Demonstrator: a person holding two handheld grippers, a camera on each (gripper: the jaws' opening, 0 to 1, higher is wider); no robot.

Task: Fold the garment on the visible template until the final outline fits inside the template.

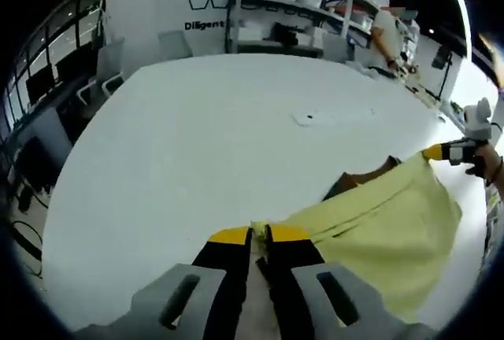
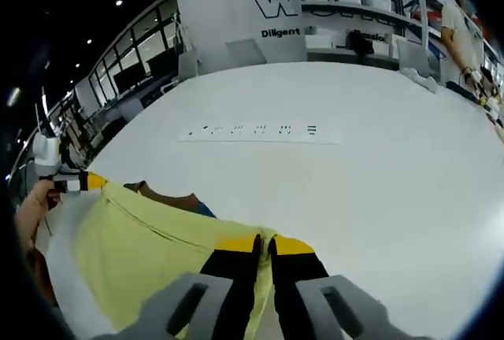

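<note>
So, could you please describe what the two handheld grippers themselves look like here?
Both the left gripper and the right gripper have two black jaws capped with yellow tips, rising from pale grey moulded bodies with slotted openings. Seen from the left gripper view, the right gripper carries a light grey box above its black-and-yellow front, and the hand holding it wears a dark wristband.

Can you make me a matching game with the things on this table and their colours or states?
Things:
1. cloth
2. table
3. left gripper
4. thing under the cloth

Colour or state:
A. white
B. brown
C. pale yellow
D. shut on an edge of the cloth

Pairs: 1-C, 2-A, 3-D, 4-B

The right gripper is shut on the cloth too.
</note>
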